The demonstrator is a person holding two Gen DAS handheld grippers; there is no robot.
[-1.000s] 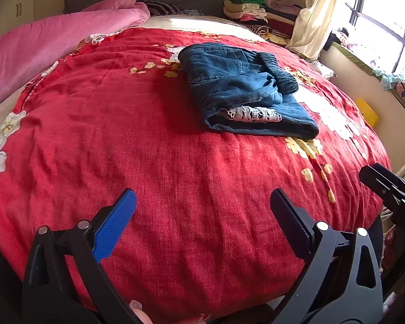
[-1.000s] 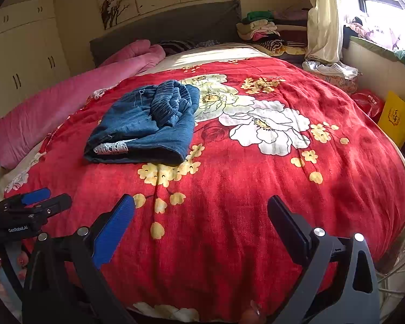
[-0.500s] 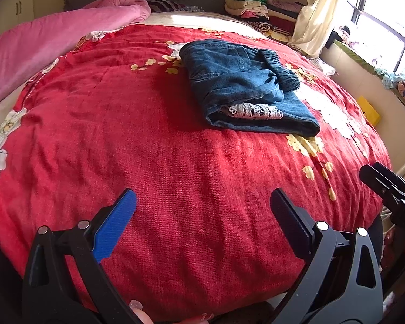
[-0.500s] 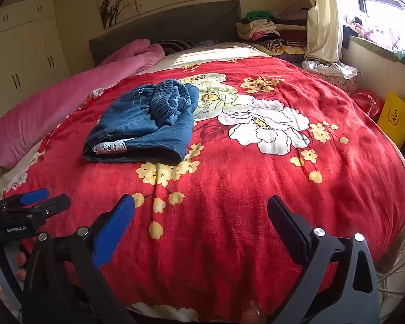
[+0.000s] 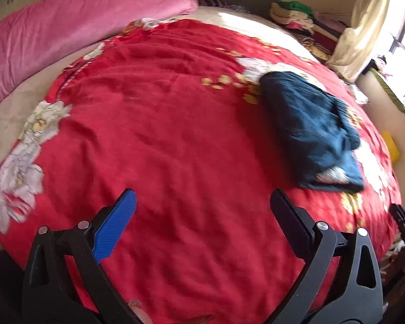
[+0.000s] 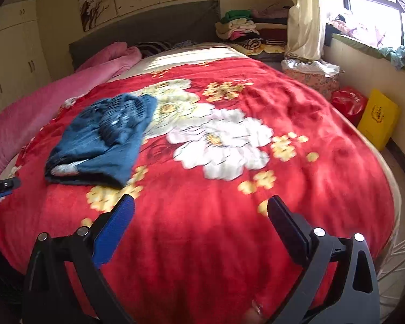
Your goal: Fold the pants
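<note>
Both tools gaping wide, nothing between the fingers; my left tool [image 5: 202, 205] hangs over bare red blanket [image 5: 162, 135] near the bed's foot edge, my right tool [image 6: 201, 210] likewise. Pants [image 6: 102, 140] lie folded in a blue bundle on the blanket, well apart from both tools, left of the big white flower [image 6: 221, 143]; open blanket all round them. Pink quilt [image 5: 67, 32] runs along the left side; clothes stack [image 6: 240, 27] by the headboard; yellow bag [image 6: 378, 118] off the right edge.
</note>
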